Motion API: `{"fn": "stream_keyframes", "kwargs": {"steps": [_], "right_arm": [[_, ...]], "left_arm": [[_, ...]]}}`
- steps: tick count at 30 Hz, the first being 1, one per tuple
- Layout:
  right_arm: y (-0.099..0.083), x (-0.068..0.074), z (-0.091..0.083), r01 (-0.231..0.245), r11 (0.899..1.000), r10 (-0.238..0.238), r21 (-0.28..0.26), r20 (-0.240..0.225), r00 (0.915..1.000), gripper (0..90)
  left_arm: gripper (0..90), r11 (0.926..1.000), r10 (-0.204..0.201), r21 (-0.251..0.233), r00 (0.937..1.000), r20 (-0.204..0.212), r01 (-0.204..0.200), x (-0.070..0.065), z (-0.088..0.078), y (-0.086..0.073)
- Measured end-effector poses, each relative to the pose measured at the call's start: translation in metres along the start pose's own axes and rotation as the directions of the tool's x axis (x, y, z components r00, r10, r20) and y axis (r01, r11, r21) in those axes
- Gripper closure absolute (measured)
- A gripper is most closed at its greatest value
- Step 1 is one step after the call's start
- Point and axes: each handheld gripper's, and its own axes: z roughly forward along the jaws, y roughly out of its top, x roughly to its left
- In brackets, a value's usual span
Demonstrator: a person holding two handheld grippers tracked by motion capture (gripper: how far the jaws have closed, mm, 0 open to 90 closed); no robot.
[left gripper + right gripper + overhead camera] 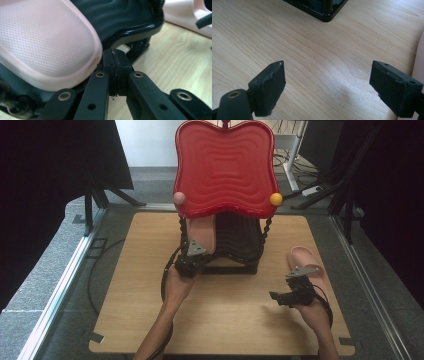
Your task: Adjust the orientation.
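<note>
A pale pink foam slipper with a finely dotted sole (45,40) lies on the lower black ribbed shelf (130,17) of a small rack, under the red wavy plastic top tray (225,167). Its long axis runs from front to back of the rack, and one rounded end points toward the person. The left gripper (116,72) is just at this end; its jaws are fully closed on each other and hold nothing, beside the slipper's rim. A second pink slipper (310,262) lies on the wooden bench (225,320) at the right, its long axis also pointing away from the person. The right gripper (328,86) hovers near it with jaws wide open and empty, above bare wood.

The slipper looks light, soft and a little springy, not fragile. I think the best place to grip is the thick rim at the near end, or the strap; the smooth foam may slip if pinched too lightly.
</note>
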Motion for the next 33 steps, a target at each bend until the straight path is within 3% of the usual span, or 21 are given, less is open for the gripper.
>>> {"fn": "stream_keyframes", "kwargs": {"steps": [13, 23, 27, 29, 33], "right_arm": [[0.002, 0.003, -0.001, 0.012, 1.0, -0.012, -0.022, -0.004, 0.9999, 13.7], [0.003, 0.005, -0.003, 0.013, 0.999, -0.013, -0.036, -0.004, 0.9999, 13.7], [0.003, 0.005, -0.001, 0.015, 1.0, -0.015, -0.027, -0.009, 0.9999, 13.7], [0.002, 0.005, 0.0, 0.008, 1.0, -0.008, -0.021, -0.011, 0.9999, 13.7], [0.001, 0.003, -0.001, -0.012, 1.0, 0.012, -0.012, -0.012, 0.9999, 13.8]], "left_arm": [[77.5, 0.9997, -0.011, 0.024, 0.9999, 0.001, 0.011, -0.004, -0.022, -0.023], [48.2, 0.9963, -0.05, 0.07, 0.9985, -0.024, 0.051, -0.003, -0.035, -0.048], [36.6, 0.9909, -0.085, 0.104, 0.9962, -0.02, 0.086, -0.001, -0.037, -0.06], [26.0, 0.9867, -0.106, 0.121, 0.9939, -0.031, 0.109, -0.001, -0.037, -0.065], [13.1, 0.9816, -0.122, 0.143, 0.9915, -0.046, 0.127, 0.001, -0.037, -0.07]]}}
